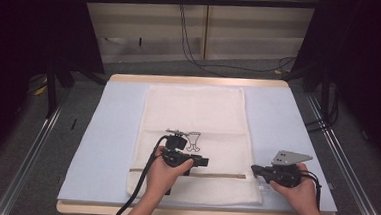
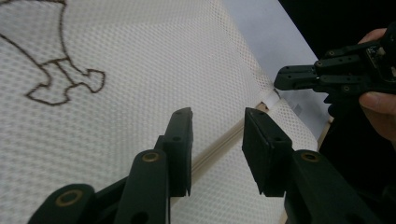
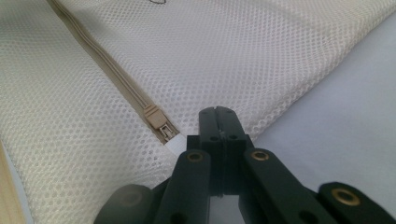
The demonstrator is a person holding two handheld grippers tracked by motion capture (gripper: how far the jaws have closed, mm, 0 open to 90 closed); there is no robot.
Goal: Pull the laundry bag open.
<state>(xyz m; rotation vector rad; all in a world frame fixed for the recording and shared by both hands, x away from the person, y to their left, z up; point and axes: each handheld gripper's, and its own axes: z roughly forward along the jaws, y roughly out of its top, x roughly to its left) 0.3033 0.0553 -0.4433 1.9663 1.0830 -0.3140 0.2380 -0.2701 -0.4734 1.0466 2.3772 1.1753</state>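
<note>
Mesh bag (image 1: 192, 137) lies flat; left hand-held gripper (image 2: 217, 128) gapes above, right hand-held gripper (image 3: 218, 114) closed, empty.

Worktop (image 1: 278, 118): pale blue sheet over a light wooden board, spread beneath and ahead of my jaws; bare wood strip along its far and near edges.

Floor (image 1: 21, 142): grey carpet, to both sides of my jaws and beyond the worktop.

Floor rails (image 1: 30, 153): metal tracks, one outside each of my jaws, running away from me.

Rear wall (image 1: 243, 35): beige panels with vertical seams, far ahead of my jaws.

Black cables (image 1: 192, 52): hanging down that wall, trailing across the carpet.

Dark curtains (image 1: 28, 27): black drapes at far left and far right.

Horizontal bar (image 1: 185, 2): dark, crossing high ahead.

Light: even, from above.
</note>
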